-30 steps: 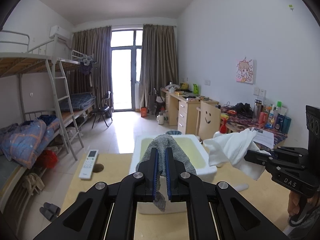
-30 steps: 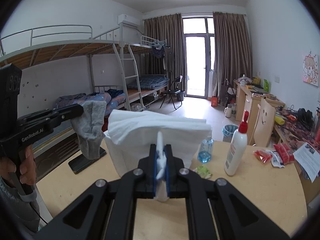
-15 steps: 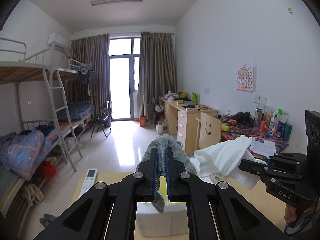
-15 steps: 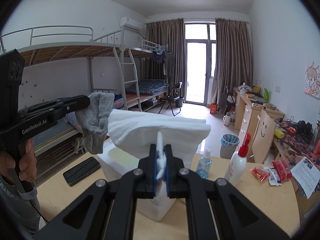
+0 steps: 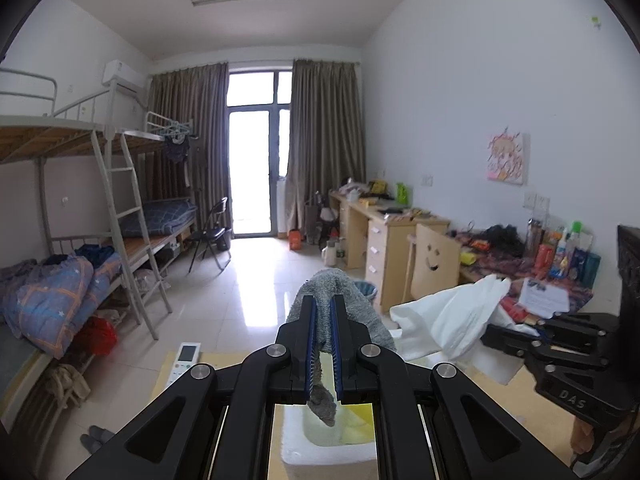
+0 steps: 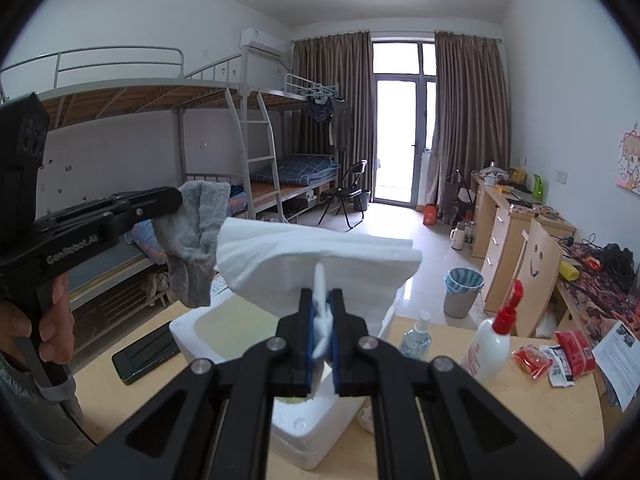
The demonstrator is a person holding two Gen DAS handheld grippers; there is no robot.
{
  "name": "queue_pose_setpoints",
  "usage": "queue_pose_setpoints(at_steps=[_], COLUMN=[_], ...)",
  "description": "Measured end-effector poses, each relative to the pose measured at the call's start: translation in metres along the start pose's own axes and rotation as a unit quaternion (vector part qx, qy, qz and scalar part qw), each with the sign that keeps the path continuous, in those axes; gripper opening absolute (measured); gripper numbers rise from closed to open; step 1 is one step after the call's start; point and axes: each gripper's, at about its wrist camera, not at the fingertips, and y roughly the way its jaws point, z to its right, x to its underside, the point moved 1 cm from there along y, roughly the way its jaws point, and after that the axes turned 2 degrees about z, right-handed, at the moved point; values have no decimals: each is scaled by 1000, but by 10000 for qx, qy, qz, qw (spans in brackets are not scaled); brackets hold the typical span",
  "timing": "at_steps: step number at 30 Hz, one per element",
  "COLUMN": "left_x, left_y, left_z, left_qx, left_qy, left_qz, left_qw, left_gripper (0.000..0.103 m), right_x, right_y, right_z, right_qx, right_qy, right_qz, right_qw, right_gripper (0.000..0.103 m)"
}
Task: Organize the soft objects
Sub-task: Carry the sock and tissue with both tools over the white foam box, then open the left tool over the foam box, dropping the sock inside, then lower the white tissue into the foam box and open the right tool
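Above the pale wooden bench, our left gripper fingers clamp a grey fuzzy sock; our right gripper pinches a white folded cloth. We judge lowering both into the white foam box at 6 o'clock comes next.

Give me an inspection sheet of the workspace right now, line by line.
Surface: light wooden table.
Job's things: grey sock and white cloth held in the air above the white foam box.
Clutter: black phone, remote, red-capped bottle, small spray bottle, snack packets.
Grippers: left gripper shut on the sock; right gripper shut on the cloth.
Cables: nothing seen on the table.
Surroundings: bunk beds, desks, folding chair.
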Motion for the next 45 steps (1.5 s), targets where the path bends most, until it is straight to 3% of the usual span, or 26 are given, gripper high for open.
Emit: queue_pose_setpoints(at_steps=[6,21,28,29,31,32,33,36,45], left_x=[2,8,10,11,11,11,11,7,9], left_y=[12,33,42,44,47,47,46,38,28], left_z=[0,37,33,32,30,28,26,25,15], left_qx=[27,498,261,243,281,270,216,20,-207], left_qy=[-25,189,236,240,191,149,111,120,130], left_qz=[-121,-472,-631,-676,-738,-724,-685,-420,-451], left_qw=[9999,9975,9974,9971,9967,9969,9974,9990,9987], left_gripper=[7,7,11,18,45,75,95,101,102], right_x=[3,9,9,9,9,9,10,12,13], right_y=[8,-28,-26,-26,-26,-26,-26,-25,-21], right_z=[4,34,37,37,37,38,37,39,35], right_qx=[-15,472,504,515,506,508,514,503,355], right_qy=[77,320,351,350,366,372,375,433,448], right_qz=[-70,-22,-65,-63,-63,-60,-59,-76,-115], right_qw=[9999,9984,9981,9980,9980,9980,9980,9978,9983], right_gripper=[9,9,9,9,9,9,9,9,9])
